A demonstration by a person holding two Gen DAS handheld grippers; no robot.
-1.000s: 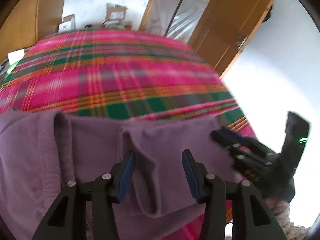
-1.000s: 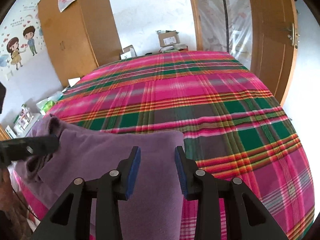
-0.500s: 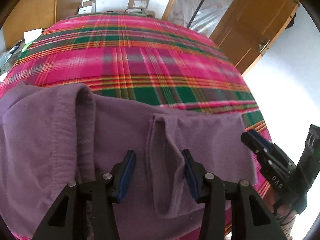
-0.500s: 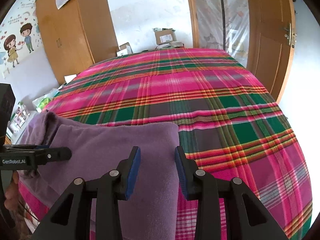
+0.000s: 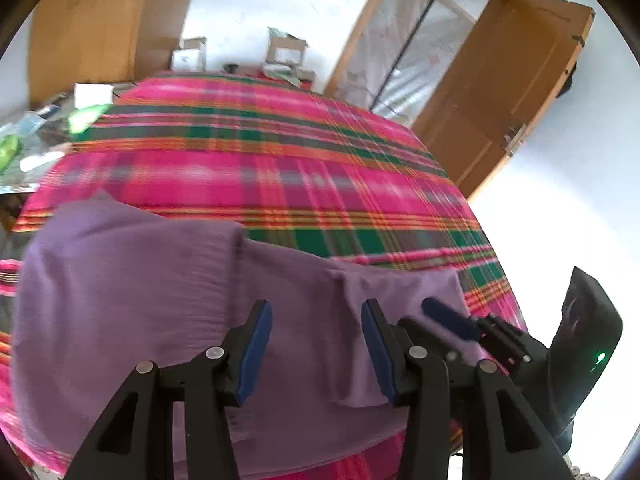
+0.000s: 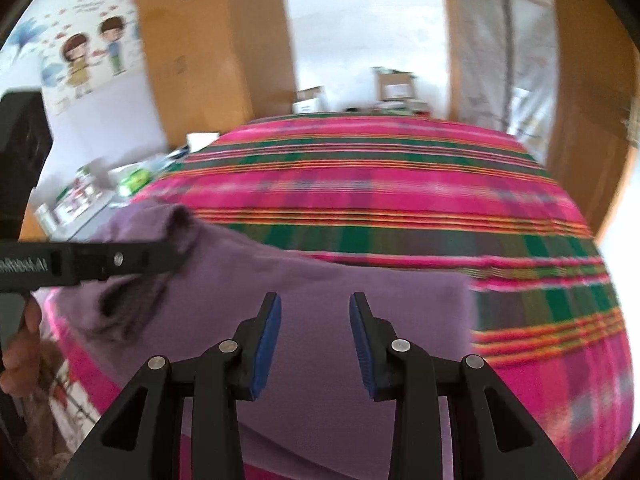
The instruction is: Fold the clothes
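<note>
The purple garment (image 5: 152, 304) lies flat at the near edge of the plaid bedspread (image 5: 280, 168). Left gripper (image 5: 316, 344) and right gripper (image 6: 314, 340) hover above it, jaws apart, gripping nothing.

No lettering is readable; the left tool's (image 6: 172, 256) print is blurred.

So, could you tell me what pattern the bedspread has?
Pink, green and orange plaid bedspread, clearest in the right wrist view.
</note>
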